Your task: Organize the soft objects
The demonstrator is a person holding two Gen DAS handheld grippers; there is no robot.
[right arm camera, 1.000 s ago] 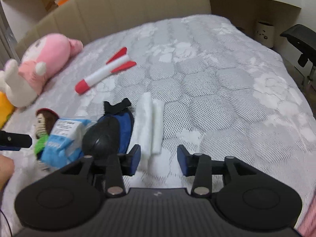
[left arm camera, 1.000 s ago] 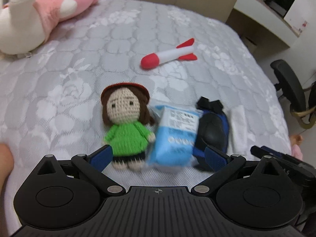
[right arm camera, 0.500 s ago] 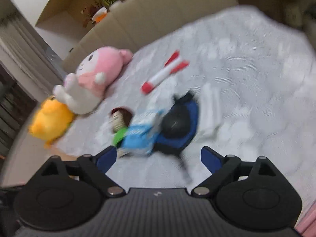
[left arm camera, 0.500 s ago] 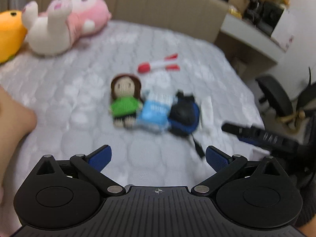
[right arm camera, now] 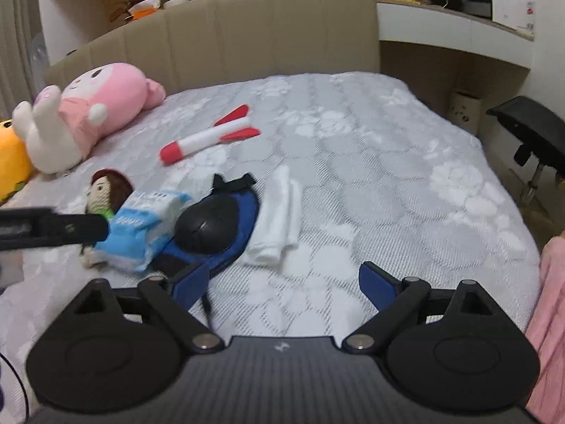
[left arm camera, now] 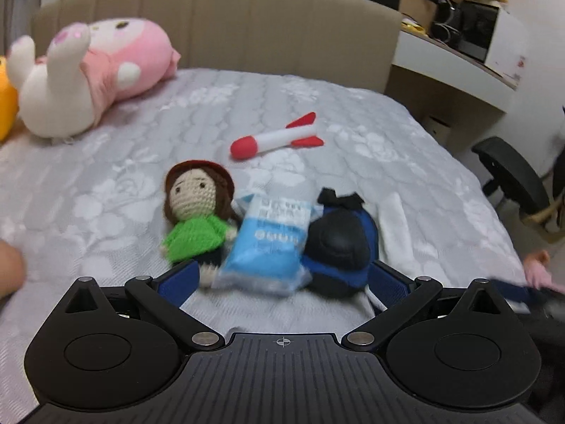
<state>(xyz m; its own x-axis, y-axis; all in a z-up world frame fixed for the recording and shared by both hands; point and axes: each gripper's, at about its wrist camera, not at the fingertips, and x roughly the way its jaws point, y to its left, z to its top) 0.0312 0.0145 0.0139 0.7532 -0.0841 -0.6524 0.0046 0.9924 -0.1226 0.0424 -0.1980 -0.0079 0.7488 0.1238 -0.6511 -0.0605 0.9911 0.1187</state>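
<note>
A row of soft things lies on the grey quilted bed (left arm camera: pixel 106 190): a crocheted doll (left arm camera: pixel 196 217) in a green top, a blue tissue pack (left arm camera: pixel 270 247), a black-and-blue padded guard (left arm camera: pixel 340 243) and a folded white cloth (left arm camera: pixel 397 231). A red-and-white plush rocket (left arm camera: pixel 275 137) lies farther back. My left gripper (left arm camera: pixel 282 279) is open just in front of the row, holding nothing. In the right wrist view the doll (right arm camera: pixel 106 190), tissue pack (right arm camera: pixel 141 228), guard (right arm camera: pixel 212 226), cloth (right arm camera: pixel 279 222) and rocket (right arm camera: pixel 208 136) show, with my right gripper (right arm camera: pixel 282 282) open and empty near the cloth.
A large pink-and-white plush (left arm camera: pixel 95 74) and a yellow plush (right arm camera: pixel 10 162) lie at the back left by the beige headboard (left arm camera: pixel 219 28). A desk (left arm camera: pixel 455 67) and a black chair (left arm camera: pixel 512 173) stand to the right of the bed. The left gripper's body (right arm camera: pixel 49 228) crosses the right view.
Both grippers pulled back and up from the row, then the left came closer again. The right gripper's fingers went from narrowly apart to wide open. The objects stayed put.
</note>
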